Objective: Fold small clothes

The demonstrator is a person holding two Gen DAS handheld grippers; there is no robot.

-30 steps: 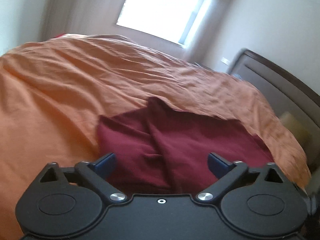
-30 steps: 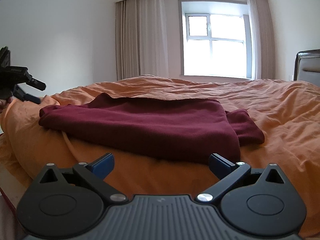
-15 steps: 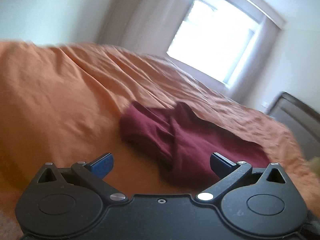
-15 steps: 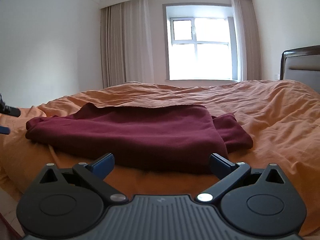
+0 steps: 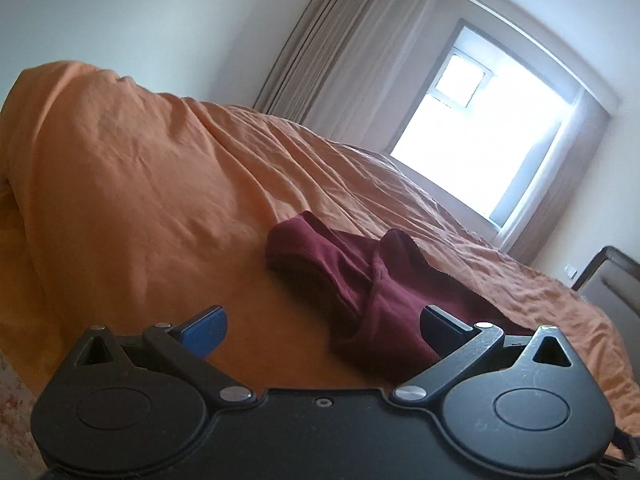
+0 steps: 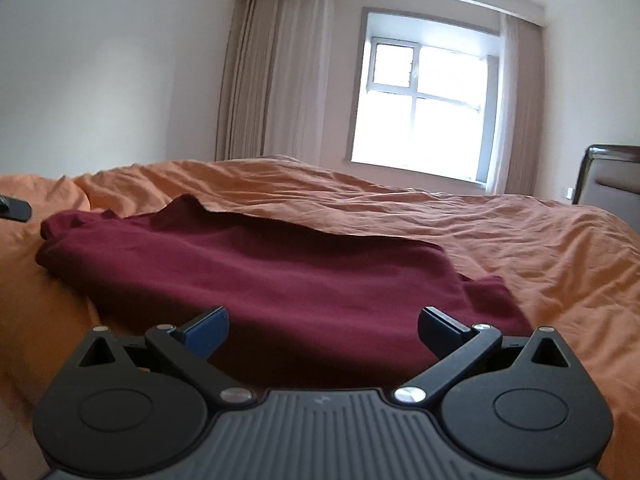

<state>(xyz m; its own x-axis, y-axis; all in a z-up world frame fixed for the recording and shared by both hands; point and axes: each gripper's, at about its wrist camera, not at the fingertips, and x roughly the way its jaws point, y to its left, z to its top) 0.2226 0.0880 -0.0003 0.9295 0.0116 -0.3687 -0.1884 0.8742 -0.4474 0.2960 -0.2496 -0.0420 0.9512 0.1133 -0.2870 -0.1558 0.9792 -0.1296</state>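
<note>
1. You held the left gripper (image 5: 322,330) with its jaws spread wide and empty, low over the orange bedcover (image 5: 132,184).
2. Your right gripper (image 6: 322,330) was likewise wide and empty.
3. The maroon garment (image 6: 280,268) lay folded on the bedcover, just ahead of the right gripper.

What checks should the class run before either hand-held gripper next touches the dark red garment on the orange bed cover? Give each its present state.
1. Left hand-held gripper open, holding nothing: ok.
2. Right hand-held gripper open, holding nothing: ok.
3. Dark red garment resting on the orange bed cover: ok.
4. Garment lying flat: not ok, bunched at its left end.
5. Nothing else on the garment: ok.
6. Fold complete: cannot tell.
</note>
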